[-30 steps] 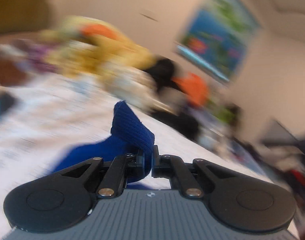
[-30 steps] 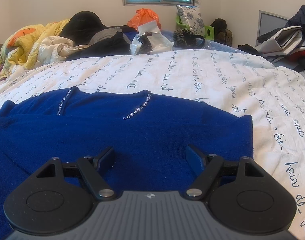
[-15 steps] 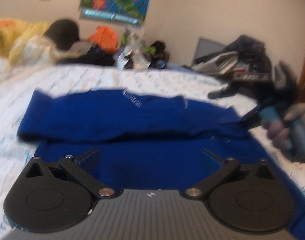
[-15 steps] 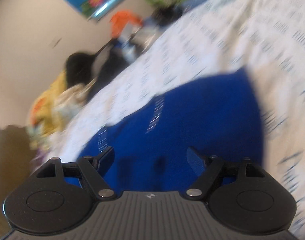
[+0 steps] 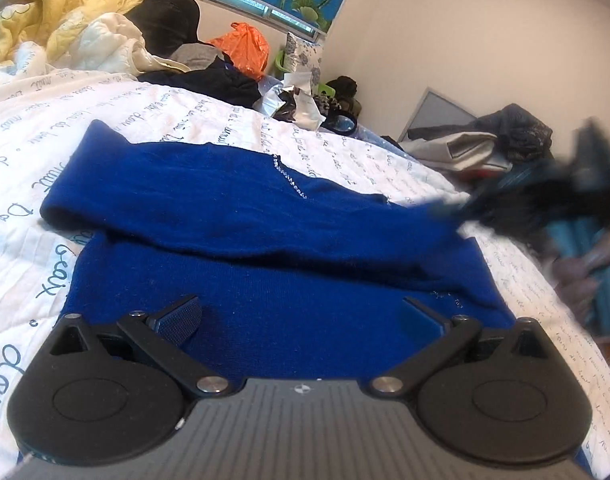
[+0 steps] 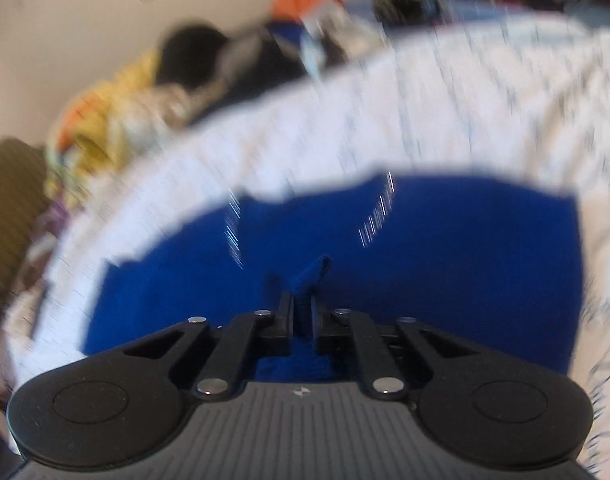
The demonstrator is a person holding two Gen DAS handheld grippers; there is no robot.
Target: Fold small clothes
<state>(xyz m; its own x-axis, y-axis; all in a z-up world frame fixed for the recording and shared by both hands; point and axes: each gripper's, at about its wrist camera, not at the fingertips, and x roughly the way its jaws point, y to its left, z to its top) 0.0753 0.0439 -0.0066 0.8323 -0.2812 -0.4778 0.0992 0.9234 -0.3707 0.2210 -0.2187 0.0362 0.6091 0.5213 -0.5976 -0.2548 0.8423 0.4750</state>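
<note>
Left wrist view, garment: the blue sweater (image 5: 265,264) lay spread on the bed (image 5: 33,152), one sleeve folded across the chest as a long band, a line of sparkling beads at the neckline.
Left wrist view, jaws: the left gripper (image 5: 301,316) hovered over the near hem with its jaws wide apart and nothing between them.
Left wrist view, other hand: at the right edge the right gripper (image 5: 465,212) showed as a dark blur at the sleeve's far end, a person's hand (image 5: 577,280) behind it.
Right wrist view, jaws: the right gripper (image 6: 303,308) had its jaws together, clamped on a small ridge of blue knit that stood up between the pads.
Right wrist view, sharpness: heavy blur; the sweater (image 6: 425,260) and the bed (image 6: 425,120) read only as colour fields.
Risk, thin pinch: only a narrow tuft seemed caught, so a quick lift could let the knit slip free and the sleeve drop back crooked.
Risk, dragging: with the left jaws holding nothing, a pull from the right could slide the whole garment and undo the fold already laid.
Change, left: a second earlier its jaws were shut on blue fabric held up off the bed; they have just been opening, and the sleeve now lay released.
Change, right: its jaws stood apart over the flat sweater then; they have just been closing on the cloth.
</note>
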